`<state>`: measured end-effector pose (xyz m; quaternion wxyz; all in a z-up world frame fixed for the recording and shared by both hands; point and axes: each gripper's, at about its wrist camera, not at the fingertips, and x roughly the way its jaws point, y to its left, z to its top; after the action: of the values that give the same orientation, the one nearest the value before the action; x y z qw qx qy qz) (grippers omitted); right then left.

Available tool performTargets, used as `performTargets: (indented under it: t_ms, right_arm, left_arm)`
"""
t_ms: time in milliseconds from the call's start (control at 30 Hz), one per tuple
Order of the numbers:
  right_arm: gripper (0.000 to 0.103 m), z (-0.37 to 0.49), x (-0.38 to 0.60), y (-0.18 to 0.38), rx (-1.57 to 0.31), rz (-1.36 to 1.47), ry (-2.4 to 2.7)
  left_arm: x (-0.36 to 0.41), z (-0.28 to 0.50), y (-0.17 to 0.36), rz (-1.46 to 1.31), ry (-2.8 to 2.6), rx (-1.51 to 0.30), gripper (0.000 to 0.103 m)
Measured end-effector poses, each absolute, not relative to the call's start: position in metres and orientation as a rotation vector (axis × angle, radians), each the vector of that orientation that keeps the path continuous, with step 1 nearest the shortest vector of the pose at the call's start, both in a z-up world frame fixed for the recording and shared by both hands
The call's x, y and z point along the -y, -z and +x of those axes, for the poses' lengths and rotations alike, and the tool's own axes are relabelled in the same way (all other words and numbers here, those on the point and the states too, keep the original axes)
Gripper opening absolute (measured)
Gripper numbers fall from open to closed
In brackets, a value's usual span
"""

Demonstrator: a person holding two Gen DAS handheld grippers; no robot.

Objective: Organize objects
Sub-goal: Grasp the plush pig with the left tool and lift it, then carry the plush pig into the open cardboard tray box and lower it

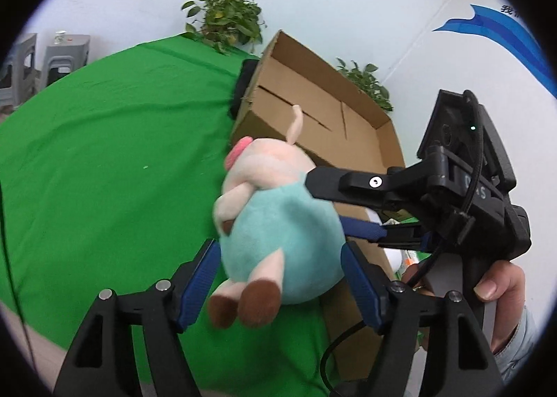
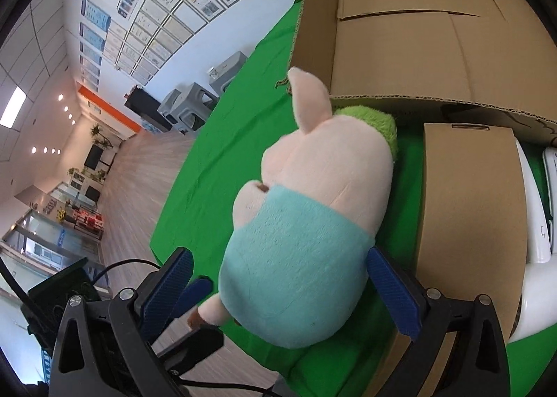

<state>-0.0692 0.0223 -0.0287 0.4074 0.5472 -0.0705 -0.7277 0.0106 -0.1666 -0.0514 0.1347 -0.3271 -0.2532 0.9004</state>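
A plush pig (image 1: 278, 236) in a teal dress hangs in the air over the green cloth, legs toward the left wrist camera. My left gripper (image 1: 279, 257) has its blue pads against both sides of the teal body and is shut on it. My right gripper (image 1: 334, 205) reaches in from the right, one finger above the dress and one behind it. In the right wrist view the pig (image 2: 306, 257) sits between the right gripper's (image 2: 278, 257) fingers. That gripper is open, with a clear gap at its left pad (image 2: 167, 289). A left-gripper pad (image 2: 196, 292) shows in that gap.
A large open cardboard box (image 1: 348, 111) (image 2: 400, 48) lies just beyond the pig on the green-covered table (image 1: 104, 153). A smaller cardboard box (image 2: 466, 223) and a white object (image 2: 532, 223) stand to the right. Something fuzzy and green (image 2: 379, 125) lies by the pig's head. Potted plants (image 1: 226, 14) stand behind.
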Motion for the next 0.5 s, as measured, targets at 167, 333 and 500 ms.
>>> performTargets:
  t_ms: [167,333,500]
  right_arm:
    - [0.099,-0.093,-0.022,0.036,0.207,1.42,1.854]
    - [0.099,-0.118,-0.012,0.048,0.251,1.46,1.811]
    - [0.099,-0.124,0.01,0.055,0.17,1.44,1.811]
  left_arm:
    - [0.152,-0.013,0.057,-1.028,-2.571,0.668,0.071]
    - [0.145,-0.019,0.06,-1.031,-2.565,0.617,0.068]
    - [0.138,-0.014,0.062,-1.048,-2.581,0.559,0.057]
